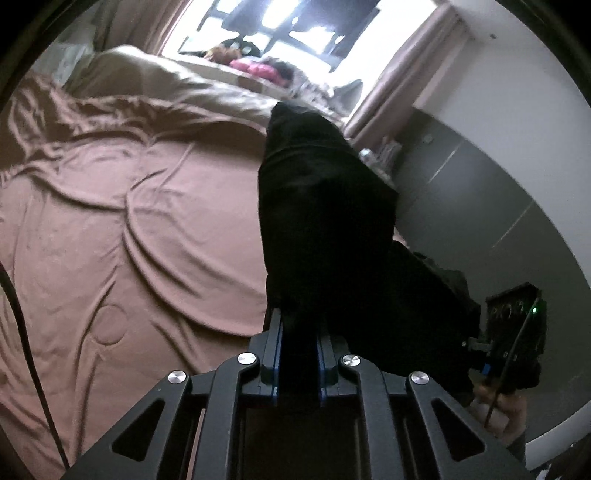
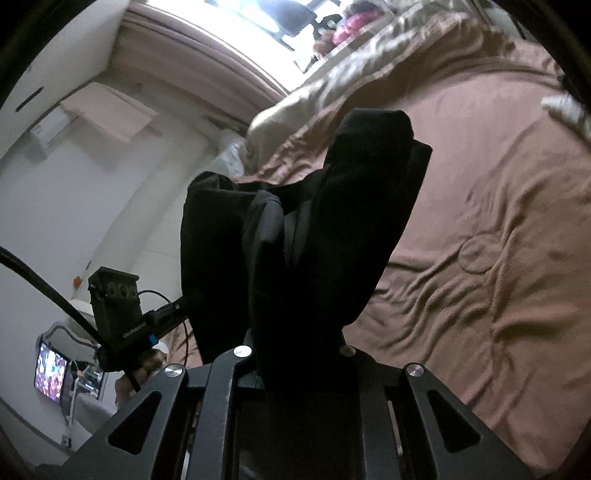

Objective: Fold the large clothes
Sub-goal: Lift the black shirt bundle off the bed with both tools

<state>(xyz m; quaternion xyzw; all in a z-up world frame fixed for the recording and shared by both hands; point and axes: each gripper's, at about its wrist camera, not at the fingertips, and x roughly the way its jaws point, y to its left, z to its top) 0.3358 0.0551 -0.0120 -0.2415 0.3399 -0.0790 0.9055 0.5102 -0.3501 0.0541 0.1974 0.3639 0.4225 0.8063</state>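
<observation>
A black garment (image 1: 325, 206) is lifted above the brown bed cover (image 1: 129, 221). My left gripper (image 1: 300, 325) is shut on one edge of it, and the cloth bunches up out of the jaws and drapes away to the right. In the right wrist view the same black garment (image 2: 314, 229) hangs in thick folds over my right gripper (image 2: 295, 350), which is shut on it; its fingertips are hidden under the cloth. Each view shows the other gripper off to the side: the right one (image 1: 513, 343) and the left one (image 2: 118, 317), both held by a hand.
The bed cover (image 2: 480, 221) is wrinkled and spreads wide below both grippers. A beige pillow (image 1: 147, 77) lies at the head of the bed under a bright window (image 1: 280, 29). Grey cupboards (image 1: 480, 206) stand at the right. A lit screen (image 2: 50, 373) glows low on the left.
</observation>
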